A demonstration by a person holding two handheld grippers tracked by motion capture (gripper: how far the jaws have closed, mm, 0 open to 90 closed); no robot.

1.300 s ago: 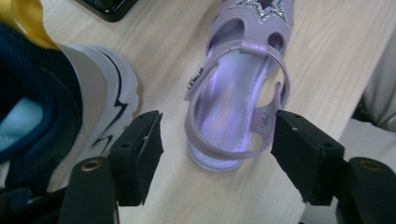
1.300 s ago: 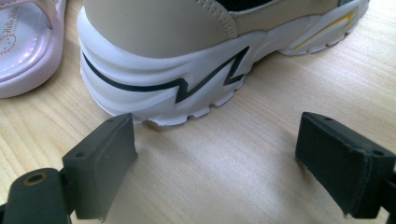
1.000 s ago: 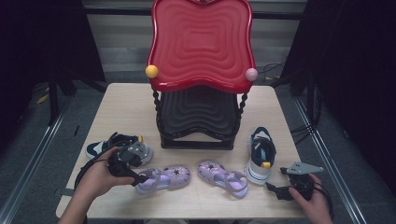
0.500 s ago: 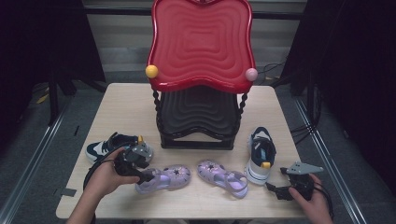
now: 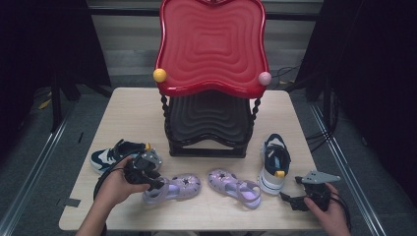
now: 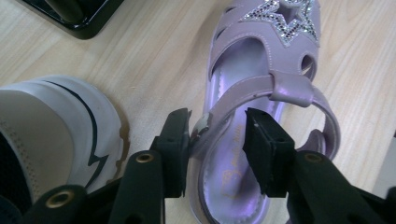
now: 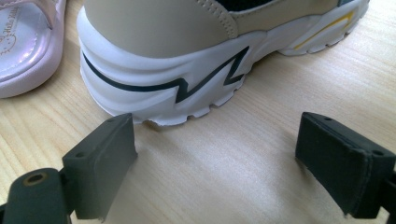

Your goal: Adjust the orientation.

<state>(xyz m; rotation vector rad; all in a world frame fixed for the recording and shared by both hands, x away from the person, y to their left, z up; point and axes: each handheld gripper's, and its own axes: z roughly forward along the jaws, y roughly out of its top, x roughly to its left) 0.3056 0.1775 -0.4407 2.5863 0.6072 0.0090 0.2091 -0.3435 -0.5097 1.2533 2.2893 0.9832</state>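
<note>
**Left gripper at the left sandal's heel strap**

We see the left gripper [image 5: 158, 183] low over the near left part of the table [image 5: 128, 113], its jaws set either side of the heel strap of the left sandal [image 5: 173, 187]. In the left gripper view the jaws straddle that strap near its buckle: the left pad touches the strap's outer side and the right pad sits inside, over the insole. A gap remains between the pads and the strap, so we cannot tell whether they are clamped on it or merely closing round it. The sandal [image 6: 261, 88] lies flat on the table, star toe pointing away from the gripper.

The left sneaker [image 5: 115, 155] lies just left of and beyond the sandal; its white sole shows beside the left jaw in the left gripper view.

The right gripper [image 5: 290, 200] rests at the near right edge, jaws spread wide with nothing between them. In the right gripper view they face the heel of the right sneaker [image 7: 210, 70], close but apart from it. The right sandal [image 5: 234, 187] lies between the left sandal and the right sneaker.

The rack [image 5: 211, 54] stands at table centre, beyond all four shoes.
</note>
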